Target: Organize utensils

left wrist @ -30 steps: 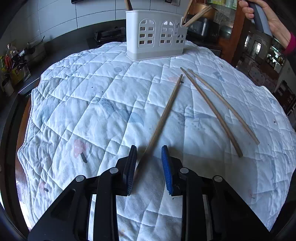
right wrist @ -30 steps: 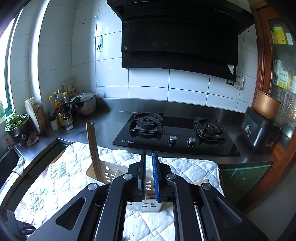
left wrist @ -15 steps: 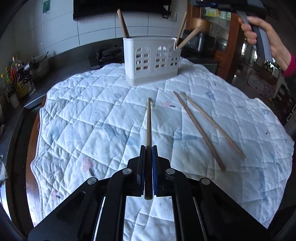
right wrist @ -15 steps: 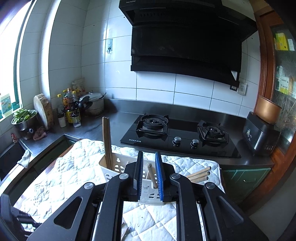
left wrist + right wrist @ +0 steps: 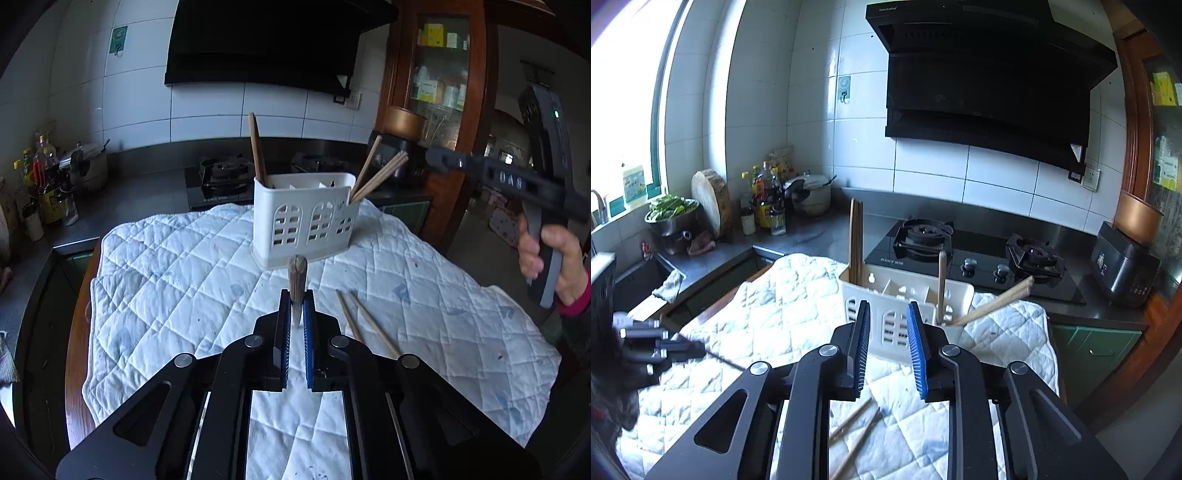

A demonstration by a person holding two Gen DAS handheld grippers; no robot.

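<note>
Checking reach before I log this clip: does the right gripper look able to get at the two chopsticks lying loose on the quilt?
Probably yes. The right gripper is open and empty, and the two chopsticks lie on the quilted cloth just below it with nothing over them. The left gripper, clamped on a chopstick, is off to the side.

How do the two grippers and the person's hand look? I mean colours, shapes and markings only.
The left gripper and the right gripper look alike: a black angular frame with cut-out slots and round silver pivot pins, one ribbed black pad and one ribbed blue pad. Seen from the left wrist, the right one has a grey handle, raised letters and a small green light. The bare right hand ends in a pink sleeve.
</note>
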